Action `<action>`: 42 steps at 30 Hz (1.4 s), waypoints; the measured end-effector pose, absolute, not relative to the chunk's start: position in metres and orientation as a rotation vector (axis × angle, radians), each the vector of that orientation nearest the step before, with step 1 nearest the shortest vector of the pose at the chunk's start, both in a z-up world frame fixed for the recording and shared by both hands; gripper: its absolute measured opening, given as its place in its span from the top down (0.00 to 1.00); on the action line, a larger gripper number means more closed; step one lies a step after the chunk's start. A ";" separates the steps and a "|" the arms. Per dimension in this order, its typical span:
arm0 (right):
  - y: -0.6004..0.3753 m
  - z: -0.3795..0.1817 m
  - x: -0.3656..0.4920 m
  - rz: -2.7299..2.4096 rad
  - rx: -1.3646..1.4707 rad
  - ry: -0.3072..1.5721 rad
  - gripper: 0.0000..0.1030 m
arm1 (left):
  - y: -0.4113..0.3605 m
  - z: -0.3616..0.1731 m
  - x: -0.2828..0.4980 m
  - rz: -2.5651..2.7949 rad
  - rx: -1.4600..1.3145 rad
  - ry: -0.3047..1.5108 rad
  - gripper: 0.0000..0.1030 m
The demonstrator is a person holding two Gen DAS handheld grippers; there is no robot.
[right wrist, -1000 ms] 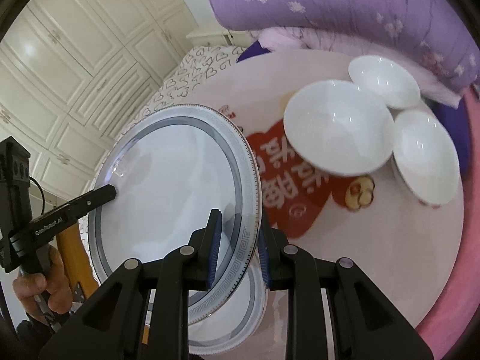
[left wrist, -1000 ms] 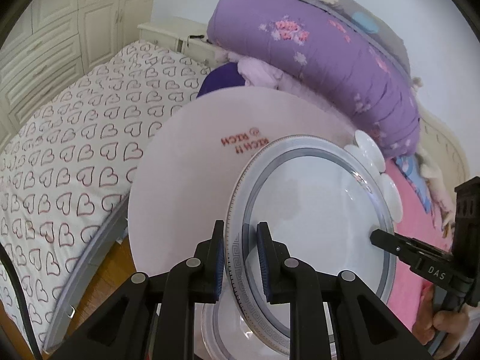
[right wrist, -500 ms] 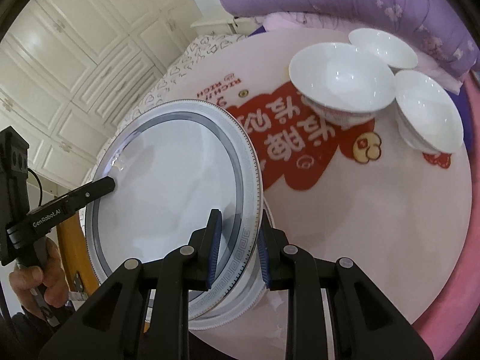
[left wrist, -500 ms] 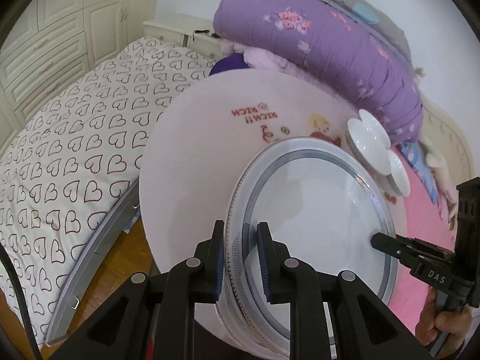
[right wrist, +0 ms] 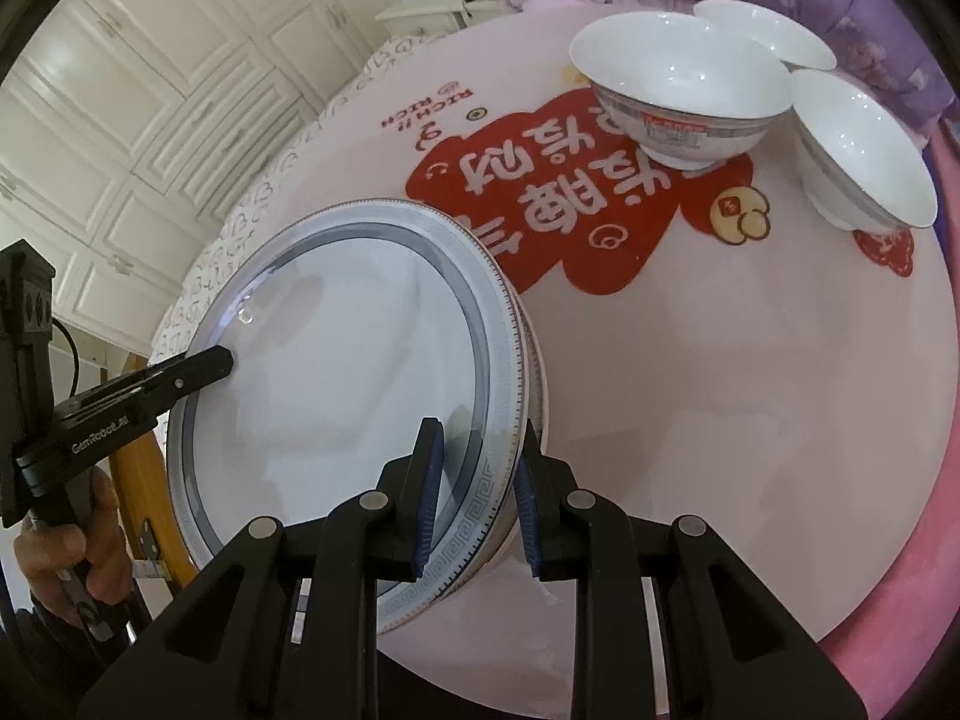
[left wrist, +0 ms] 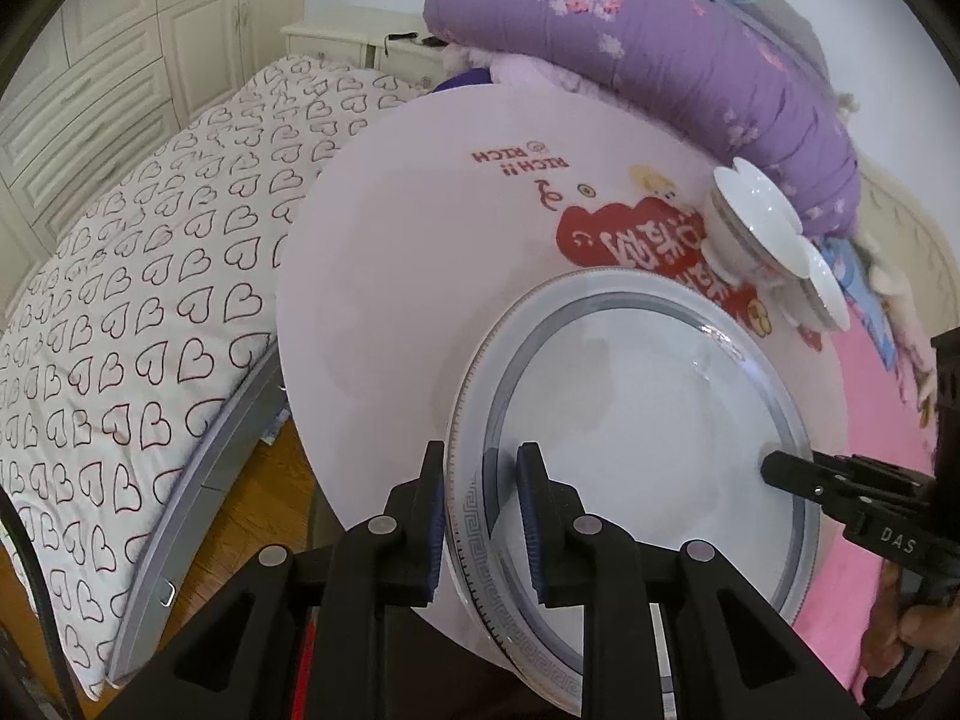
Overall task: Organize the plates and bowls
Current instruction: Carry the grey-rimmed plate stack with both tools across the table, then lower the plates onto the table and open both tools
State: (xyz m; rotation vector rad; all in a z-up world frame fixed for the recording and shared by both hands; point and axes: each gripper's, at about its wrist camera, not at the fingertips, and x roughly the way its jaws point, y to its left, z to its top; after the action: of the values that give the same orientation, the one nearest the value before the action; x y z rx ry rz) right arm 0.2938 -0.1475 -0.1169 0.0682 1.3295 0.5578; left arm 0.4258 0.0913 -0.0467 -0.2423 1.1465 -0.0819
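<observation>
White round plate with grey key-pattern rim [left wrist: 648, 420] clamped at opposite edges by left tool [left wrist: 480, 516] and right tool [right wrist: 474, 498], level over second plate [right wrist: 534, 372] on round pink bench [right wrist: 750, 396] for stacking.

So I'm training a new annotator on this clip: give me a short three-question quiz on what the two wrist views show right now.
1. True or false: only one gripper grips the plate.
2. How many white bowls stand on the round table?
3. Multiple choice: the held plate is (a) over a second plate, (b) inside a bowl, (c) on the bed.

Key:
1. False. The left gripper and the right gripper each pinch the plate's rim, on opposite sides.
2. Three.
3. (a). Another patterned rim shows just beneath it.
</observation>
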 end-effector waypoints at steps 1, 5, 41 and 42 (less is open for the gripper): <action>-0.147 -0.117 0.294 0.557 0.062 1.327 0.78 | 0.092 -0.048 0.425 -0.083 -0.241 1.145 0.82; -0.147 -0.116 0.292 0.557 0.062 1.327 0.78 | 0.093 -0.052 0.421 -0.084 -0.230 1.136 0.82; -0.141 -0.110 0.282 0.485 -0.039 1.300 0.75 | 0.081 -0.076 0.414 -0.078 -0.142 1.132 0.81; -0.142 -0.110 0.283 0.477 -0.044 1.299 0.74 | 0.080 -0.076 0.414 -0.079 -0.142 1.129 0.80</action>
State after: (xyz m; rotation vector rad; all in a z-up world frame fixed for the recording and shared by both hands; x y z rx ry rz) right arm 0.2827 -0.1418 -0.1105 -0.0438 1.2993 0.4766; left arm 0.4136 0.0797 -0.0757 -0.1419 1.1292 -0.0792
